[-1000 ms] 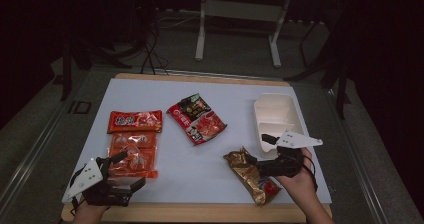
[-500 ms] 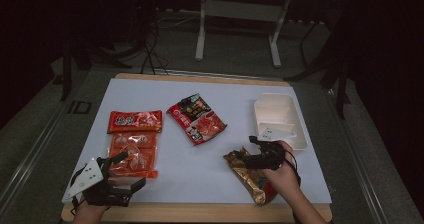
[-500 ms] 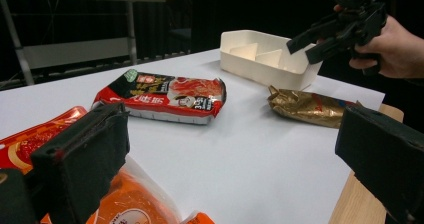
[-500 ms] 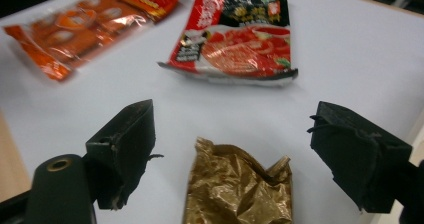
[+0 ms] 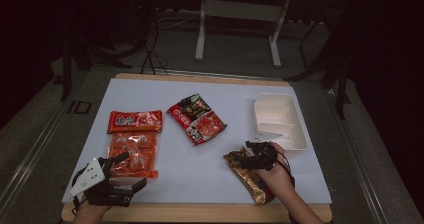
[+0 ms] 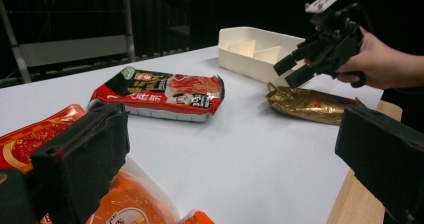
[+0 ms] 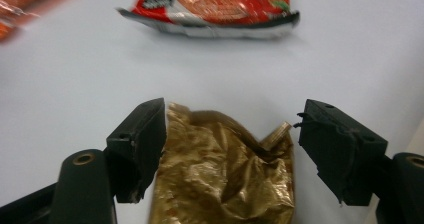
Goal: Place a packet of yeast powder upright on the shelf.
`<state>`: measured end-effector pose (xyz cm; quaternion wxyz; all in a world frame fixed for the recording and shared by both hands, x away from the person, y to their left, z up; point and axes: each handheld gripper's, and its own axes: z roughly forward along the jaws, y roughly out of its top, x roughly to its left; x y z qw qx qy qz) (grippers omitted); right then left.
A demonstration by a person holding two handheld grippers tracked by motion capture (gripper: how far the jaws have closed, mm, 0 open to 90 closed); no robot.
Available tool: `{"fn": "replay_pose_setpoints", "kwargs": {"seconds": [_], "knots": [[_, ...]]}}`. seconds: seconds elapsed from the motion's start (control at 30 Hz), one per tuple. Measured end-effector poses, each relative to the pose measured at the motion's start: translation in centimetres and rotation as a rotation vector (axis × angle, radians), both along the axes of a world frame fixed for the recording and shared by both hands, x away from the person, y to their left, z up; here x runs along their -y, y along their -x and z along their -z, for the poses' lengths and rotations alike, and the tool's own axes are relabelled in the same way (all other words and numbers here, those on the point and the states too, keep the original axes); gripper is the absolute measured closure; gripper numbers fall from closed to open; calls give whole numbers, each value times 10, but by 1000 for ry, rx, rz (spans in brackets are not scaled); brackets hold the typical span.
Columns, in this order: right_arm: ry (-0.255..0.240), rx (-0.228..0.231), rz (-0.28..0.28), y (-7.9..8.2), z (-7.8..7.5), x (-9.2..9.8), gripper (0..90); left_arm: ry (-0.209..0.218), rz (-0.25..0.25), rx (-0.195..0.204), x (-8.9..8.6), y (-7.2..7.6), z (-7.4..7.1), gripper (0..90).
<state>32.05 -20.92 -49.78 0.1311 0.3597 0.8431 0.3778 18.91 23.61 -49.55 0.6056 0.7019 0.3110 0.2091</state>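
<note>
A crumpled gold packet (image 5: 254,181) (image 6: 310,104) lies at the table's front right. My right gripper (image 5: 243,155) (image 6: 286,74) is low over its far end. In the right gripper view the gold packet (image 7: 225,179) sits between the two jaws. The jaws have just been closing. The left one is at the foil's edge and the right one stands off it, so the gripper (image 7: 230,134) is open. My left gripper (image 5: 127,171) (image 6: 232,164) rests wide open at the front left, over the corner of an orange packet (image 5: 132,154) and holding nothing.
A red and black noodle packet (image 5: 196,118) (image 6: 160,91) (image 7: 215,4) lies mid-table. A second orange-red packet (image 5: 135,120) sits behind the orange one. A white divided tray (image 5: 295,115) (image 6: 240,34) stands at the right, just beyond the right hand.
The right hand has dropped and moved left from beside the tray to the gold packet's far end, and its jaws have narrowed. The left gripper has stayed put.
</note>
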Motion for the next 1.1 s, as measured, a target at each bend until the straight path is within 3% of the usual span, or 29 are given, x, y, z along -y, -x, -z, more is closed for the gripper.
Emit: {"fn": "replay_pose_setpoints", "kwargs": {"seconds": [0.3, 0.5, 0.53, 0.6, 0.67, 0.7, 0.87, 0.9, 1.1], "knots": [[70, -8, 29, -7, 12, -4, 300, -9, 6, 1, 2, 0, 0, 14], [118, -60, 36, -12, 22, -8, 309, -7, 3, 0, 1, 0, 0, 14], [113, -92, 40, -13, 24, -7, 323, -8, 3, 0, 1, 0, 0, 14], [111, -103, 43, -14, 25, -7, 328, -12, 3, 2, 1, 0, 0, 14], [131, -100, 32, -14, 25, -8, 362, -14, 5, 3, 2, 0, 0, 14], [144, -116, 12, -14, 26, -9, 430, -20, 6, 1, 2, 0, 1, 14], [138, -149, 10, -17, 26, -10, 493, -25, 6, 1, 3, 0, 1, 14], [145, -162, 15, -19, 25, -10, 580, -26, 6, 1, 2, 0, 1, 14], [193, -153, 21, -22, 23, -11, 736, -36, 8, 0, 3, 0, 1, 14]]}}
